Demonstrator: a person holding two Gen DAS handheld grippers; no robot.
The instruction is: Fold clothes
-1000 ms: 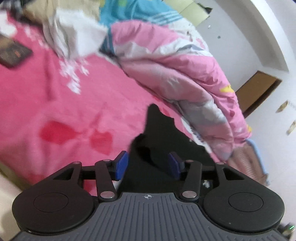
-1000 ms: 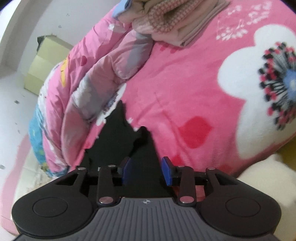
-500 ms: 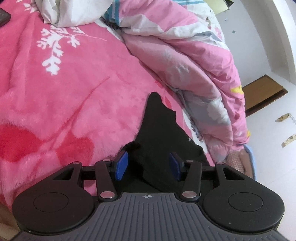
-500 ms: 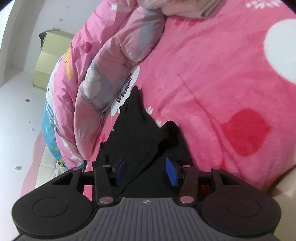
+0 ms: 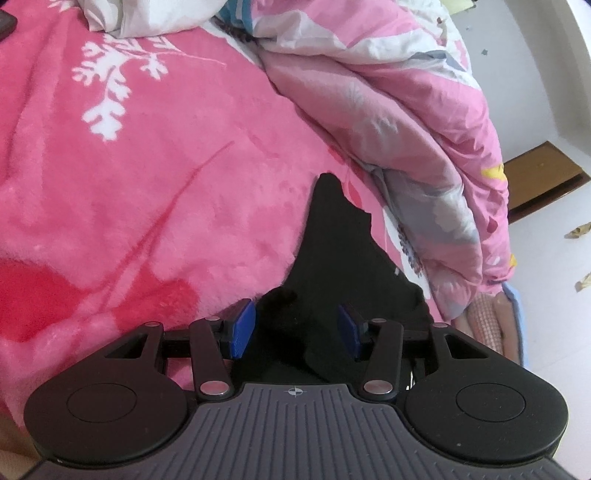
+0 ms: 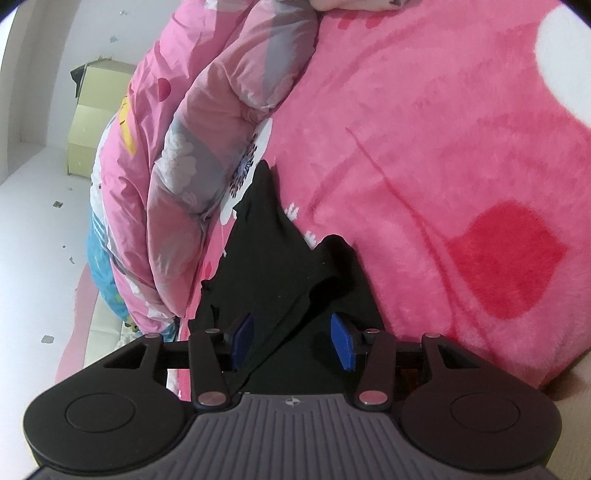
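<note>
A black garment point(image 5: 332, 258) is lying on a bright pink fleece blanket point(image 5: 166, 184) that is covering a bed, with its far end tapering to a point near a rumpled pink and grey quilt point(image 5: 406, 129) running along the bed's edge. In the left wrist view, the left gripper point(image 5: 295, 328) is hovering low over the near part of the dark cloth, its blue pads point(image 5: 242, 326) spread wide apart with nothing pinched between them; the fabric is passing under the gap. In the right wrist view, the right gripper point(image 6: 291, 339) is likewise standing released, its blue pads point(image 6: 341, 341) well apart, and the black garment point(image 6: 280, 266) is stretching away from it, a raised fold of cloth running diagonally between the fingers. The quilt point(image 6: 207, 147) is lying just beside the garment on the left of that view, and the pink blanket point(image 6: 443, 166), printed with a red shape and a white patch, is filling the right. A white crumpled cloth point(image 5: 140, 18) is sitting at the far top of the left view, and white floor is showing beyond the bed in both views.
</note>
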